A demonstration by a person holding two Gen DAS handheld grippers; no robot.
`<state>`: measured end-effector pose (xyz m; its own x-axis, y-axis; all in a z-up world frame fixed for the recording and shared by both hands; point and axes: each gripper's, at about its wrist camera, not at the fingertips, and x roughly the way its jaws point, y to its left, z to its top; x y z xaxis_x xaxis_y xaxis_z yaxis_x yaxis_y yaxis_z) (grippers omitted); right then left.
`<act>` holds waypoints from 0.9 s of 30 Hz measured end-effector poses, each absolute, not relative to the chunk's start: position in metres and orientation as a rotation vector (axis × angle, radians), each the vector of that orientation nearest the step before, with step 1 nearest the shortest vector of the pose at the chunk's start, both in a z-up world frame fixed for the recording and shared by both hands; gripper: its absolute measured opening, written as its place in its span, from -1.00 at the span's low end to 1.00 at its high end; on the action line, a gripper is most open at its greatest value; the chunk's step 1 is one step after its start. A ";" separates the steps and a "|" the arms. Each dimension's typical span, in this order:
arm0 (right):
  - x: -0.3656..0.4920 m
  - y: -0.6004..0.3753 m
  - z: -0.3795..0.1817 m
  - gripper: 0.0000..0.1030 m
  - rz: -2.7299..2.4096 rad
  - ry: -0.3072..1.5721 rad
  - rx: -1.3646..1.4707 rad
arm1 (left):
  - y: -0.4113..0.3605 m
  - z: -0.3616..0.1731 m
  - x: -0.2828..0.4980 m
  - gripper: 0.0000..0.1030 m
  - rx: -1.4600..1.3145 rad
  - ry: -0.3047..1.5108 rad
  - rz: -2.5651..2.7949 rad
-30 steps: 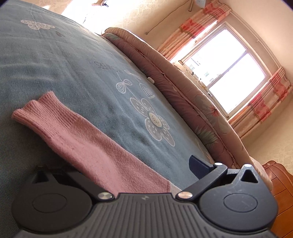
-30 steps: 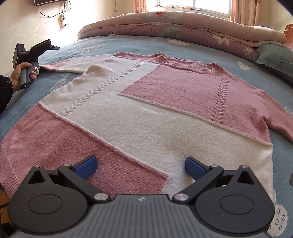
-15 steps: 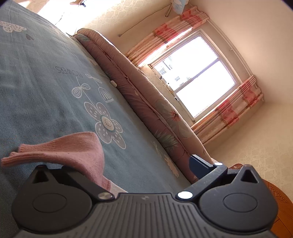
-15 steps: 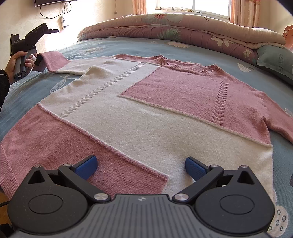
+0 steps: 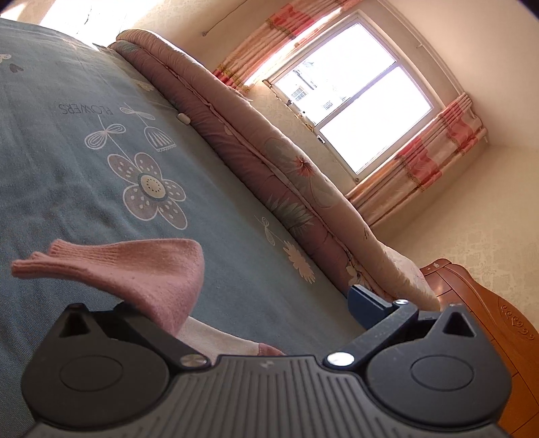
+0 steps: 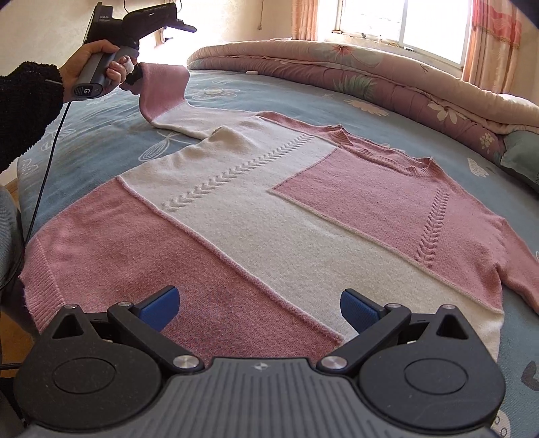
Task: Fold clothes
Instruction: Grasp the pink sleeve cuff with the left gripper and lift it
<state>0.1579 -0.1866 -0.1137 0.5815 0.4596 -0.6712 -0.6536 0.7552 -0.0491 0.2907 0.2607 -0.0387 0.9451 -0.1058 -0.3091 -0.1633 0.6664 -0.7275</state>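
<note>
Over on the left, the left hand-held gripper (image 6: 134,72) is pinching the pink sleeve cuff (image 6: 161,87) and holding it up off the bed (image 6: 101,134). The sweater (image 6: 269,219) is lying flat, spread out just ahead of the right hand-held gripper (image 6: 259,308), whose jaws are hanging wide apart, holding nothing.

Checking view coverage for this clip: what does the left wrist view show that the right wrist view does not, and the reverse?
Only the left wrist view shows the wooden furniture beside the bed and the word FLOWERS printed on the sheet.

Only the right wrist view shows the sweater's whole body flat on the bed, the open right gripper over its hem, and the hand holding the left gripper.

Both show the lifted pink sleeve cuff, the blue sheet, the rolled quilt and the window.
</note>
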 end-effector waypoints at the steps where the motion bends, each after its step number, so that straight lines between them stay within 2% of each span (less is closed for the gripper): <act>1: 0.158 -0.188 -0.112 1.00 0.659 0.682 -0.300 | 0.256 -0.035 0.292 0.98 -0.855 0.346 0.029; 14: 0.168 -0.204 -0.101 1.00 0.596 0.678 -0.217 | 0.188 0.001 0.323 0.98 -0.876 0.450 -0.055; 27: 0.166 -0.212 -0.091 1.00 0.577 0.659 -0.176 | 0.147 0.026 0.358 0.98 -0.909 0.450 -0.085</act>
<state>0.1664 -0.2120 -0.0907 0.6416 0.4489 -0.6220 -0.5572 0.8300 0.0243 0.3582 0.1474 0.0265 0.9041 -0.2579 -0.3408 -0.1165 0.6184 -0.7772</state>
